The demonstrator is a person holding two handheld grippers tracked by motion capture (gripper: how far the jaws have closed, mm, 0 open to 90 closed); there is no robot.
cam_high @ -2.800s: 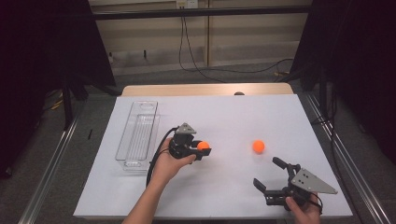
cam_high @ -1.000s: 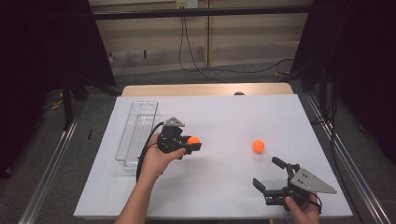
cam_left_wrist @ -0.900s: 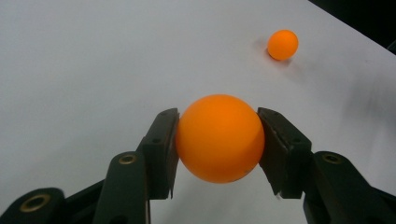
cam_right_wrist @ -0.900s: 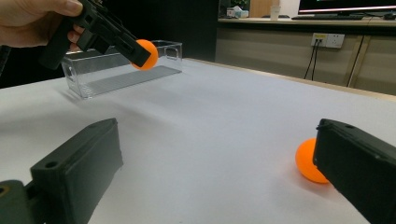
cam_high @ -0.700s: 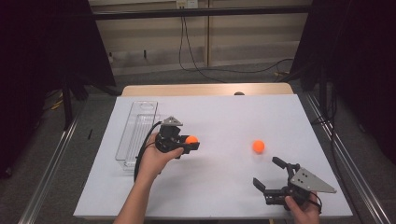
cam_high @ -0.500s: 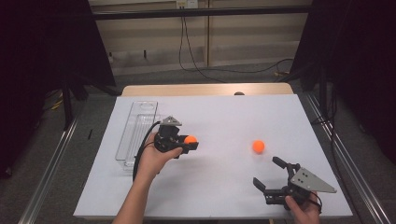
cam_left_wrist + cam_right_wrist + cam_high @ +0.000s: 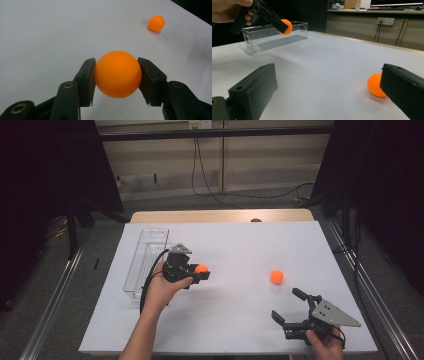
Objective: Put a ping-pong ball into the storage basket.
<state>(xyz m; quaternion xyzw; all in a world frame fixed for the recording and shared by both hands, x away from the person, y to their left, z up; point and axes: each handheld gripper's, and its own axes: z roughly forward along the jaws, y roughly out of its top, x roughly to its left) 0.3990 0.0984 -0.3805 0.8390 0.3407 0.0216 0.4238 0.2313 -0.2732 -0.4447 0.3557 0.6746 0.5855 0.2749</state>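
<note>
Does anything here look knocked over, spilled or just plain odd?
Nothing stands out. The clear tray sits upright on the white table. One orange ball is clamped cleanly in the left tongs, the other ball rests alone on the table, and the right tongs are open.

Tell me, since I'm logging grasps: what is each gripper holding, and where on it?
The left gripper clamps an orange ball across its middle, jaws on opposite sides. The right gripper stands open, holding nothing.

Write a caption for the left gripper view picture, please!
Left gripper squeezing one orange ball, another ball waiting behind.
</note>
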